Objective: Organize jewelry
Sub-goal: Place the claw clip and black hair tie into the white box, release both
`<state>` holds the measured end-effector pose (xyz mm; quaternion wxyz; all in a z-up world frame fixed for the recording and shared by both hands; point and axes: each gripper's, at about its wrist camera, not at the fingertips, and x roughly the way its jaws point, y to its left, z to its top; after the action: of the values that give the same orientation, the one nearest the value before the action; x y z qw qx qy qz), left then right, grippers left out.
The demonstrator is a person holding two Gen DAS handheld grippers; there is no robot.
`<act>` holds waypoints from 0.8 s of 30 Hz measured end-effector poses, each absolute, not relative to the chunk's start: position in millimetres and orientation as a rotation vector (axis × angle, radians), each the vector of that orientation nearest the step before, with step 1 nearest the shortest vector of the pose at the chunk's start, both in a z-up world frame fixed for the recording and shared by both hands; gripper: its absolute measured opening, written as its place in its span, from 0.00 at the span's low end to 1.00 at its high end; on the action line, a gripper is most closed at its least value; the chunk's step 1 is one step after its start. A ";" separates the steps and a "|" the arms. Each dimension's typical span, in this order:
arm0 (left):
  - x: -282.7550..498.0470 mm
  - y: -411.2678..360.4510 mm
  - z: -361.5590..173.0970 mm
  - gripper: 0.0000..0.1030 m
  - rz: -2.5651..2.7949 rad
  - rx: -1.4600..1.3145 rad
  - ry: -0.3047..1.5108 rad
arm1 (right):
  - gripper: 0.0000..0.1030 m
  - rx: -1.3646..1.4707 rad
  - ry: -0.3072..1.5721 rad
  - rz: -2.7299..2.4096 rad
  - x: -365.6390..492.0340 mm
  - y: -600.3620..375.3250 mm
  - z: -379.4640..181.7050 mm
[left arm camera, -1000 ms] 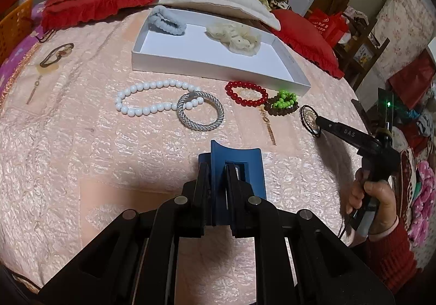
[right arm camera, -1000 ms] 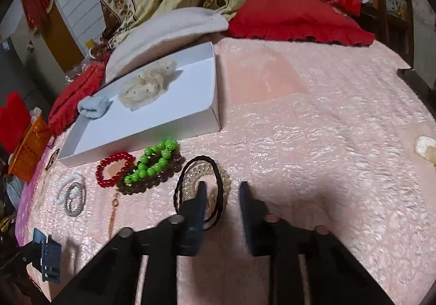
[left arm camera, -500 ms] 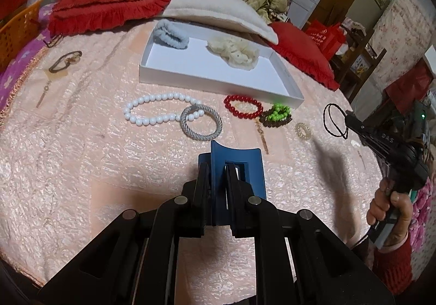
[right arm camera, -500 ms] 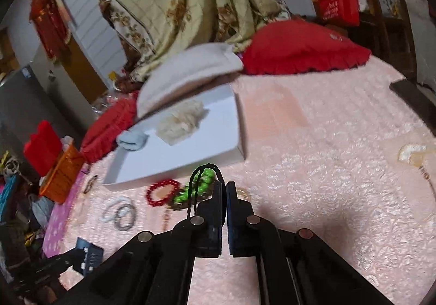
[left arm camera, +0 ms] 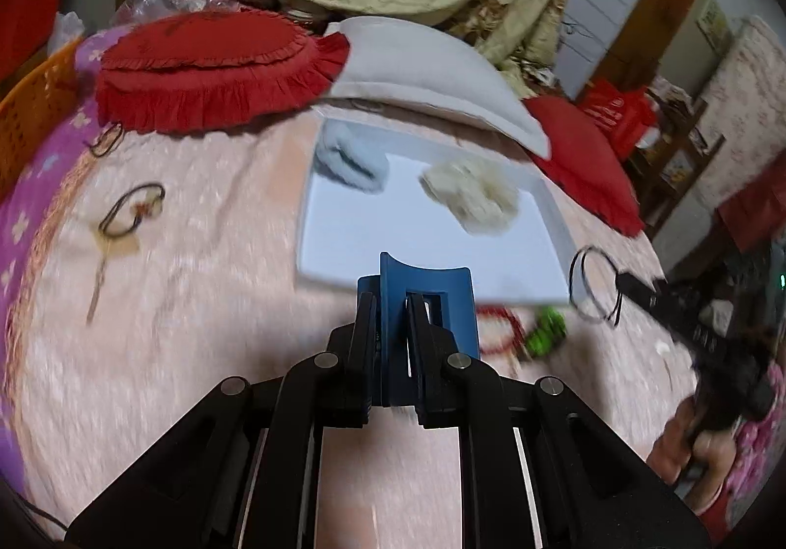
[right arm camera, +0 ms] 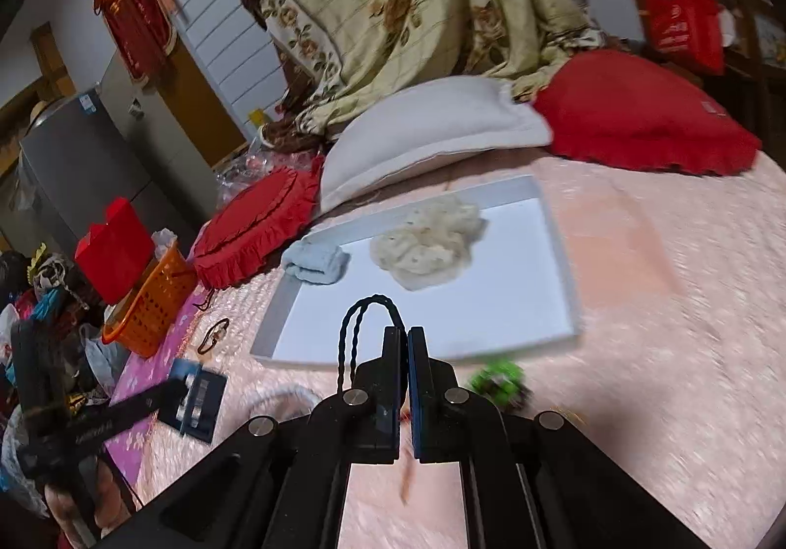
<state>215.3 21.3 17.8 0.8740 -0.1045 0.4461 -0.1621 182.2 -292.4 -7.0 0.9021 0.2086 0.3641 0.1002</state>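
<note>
Two scrunchies already lie in the white tray (right arm camera: 560, 254), the left gripper (left arm camera: 393, 303) is clamped on a blue hair clip (left arm camera: 442, 288), the right gripper (right arm camera: 404, 338) pinches a black cord loop (right arm camera: 366, 308) near the tray, and the green bracelet (right arm camera: 498, 377) and other beads wait on the bed.

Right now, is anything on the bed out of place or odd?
Somewhat. A cord piece with a pendant lies alone far left of the white tray, apart from the bracelets near the tray's front edge. Nothing looks spilled or broken. The left claw grips a blue clip; the right claw grips a black cord loop.
</note>
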 end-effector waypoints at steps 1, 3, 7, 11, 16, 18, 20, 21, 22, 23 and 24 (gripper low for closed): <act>227.6 20.6 16.6 0.11 -0.341 -0.225 0.939 | 0.02 0.432 0.760 0.206 191.3 -288.8 -9.8; 256.0 17.9 8.9 0.11 -0.320 -0.231 0.965 | 0.02 0.446 0.788 0.208 214.4 -281.2 -19.1; 291.9 7.3 -10.4 0.11 -0.297 -0.199 1.003 | 0.02 0.458 0.855 0.210 251.7 -265.8 -44.3; 315.6 -0.8 -30.7 0.11 -0.264 -0.142 1.029 | 0.02 0.468 0.903 0.229 275.0 -254.6 -64.2; 332.1 1.5 -39.9 0.11 -0.222 -0.138 1.016 | 0.03 0.508 0.933 0.268 290.6 -242.8 -77.3; 334.7 5.7 -40.7 0.20 -0.222 -0.159 1.020 | 0.03 0.521 0.949 0.288 296.2 -237.4 -81.6; 333.0 11.0 -39.5 0.24 -0.240 -0.195 1.025 | 0.03 0.522 0.964 0.281 297.5 -235.0 -83.9; 330.4 12.8 -37.6 0.24 -0.239 -0.202 1.019 | 0.03 0.525 0.970 0.268 297.2 -235.0 -84.7; 324.6 14.5 -33.7 0.25 -0.238 -0.199 1.008 | 0.04 0.530 0.969 0.267 296.3 -235.3 -84.5; 320.4 14.4 -30.4 0.25 -0.241 -0.193 1.001 | 0.04 0.533 0.967 0.268 294.7 -237.0 -84.1; 312.8 14.9 -24.8 0.25 -0.248 -0.184 0.986 | 0.05 0.535 0.965 0.267 291.9 -238.3 -82.2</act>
<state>312.8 14.9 -24.8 0.8695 -0.0882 0.4712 -0.1187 291.9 -238.3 -82.2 0.8432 0.2533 0.4571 0.1263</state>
